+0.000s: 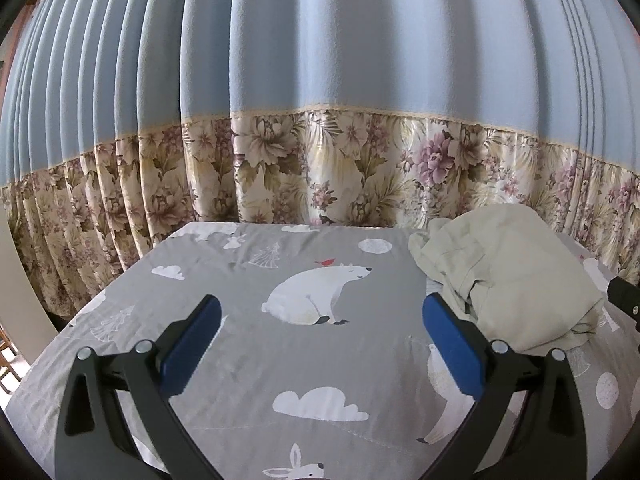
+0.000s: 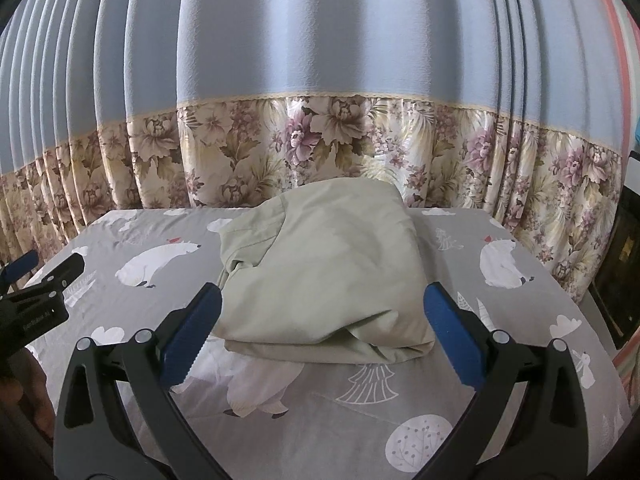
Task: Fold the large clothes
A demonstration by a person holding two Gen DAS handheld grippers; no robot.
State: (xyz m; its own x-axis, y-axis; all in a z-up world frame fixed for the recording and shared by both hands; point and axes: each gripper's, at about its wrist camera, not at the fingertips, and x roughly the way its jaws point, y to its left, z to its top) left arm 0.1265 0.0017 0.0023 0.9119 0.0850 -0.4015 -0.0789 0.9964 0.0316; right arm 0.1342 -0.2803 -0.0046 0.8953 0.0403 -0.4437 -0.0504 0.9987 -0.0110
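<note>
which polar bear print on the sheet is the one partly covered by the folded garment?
The bear at the garment's near edge, between the right gripper's open fingers: its upper body is hidden. The other bears show whole, clear of the garment.

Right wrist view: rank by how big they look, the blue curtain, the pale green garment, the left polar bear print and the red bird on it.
1. blue curtain
2. pale green garment
3. polar bear print
4. red bird

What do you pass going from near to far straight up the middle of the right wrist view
Right gripper, jaws open → gray animal-print bedsheet → folded pale green garment → floral curtain border → blue curtain.
</note>
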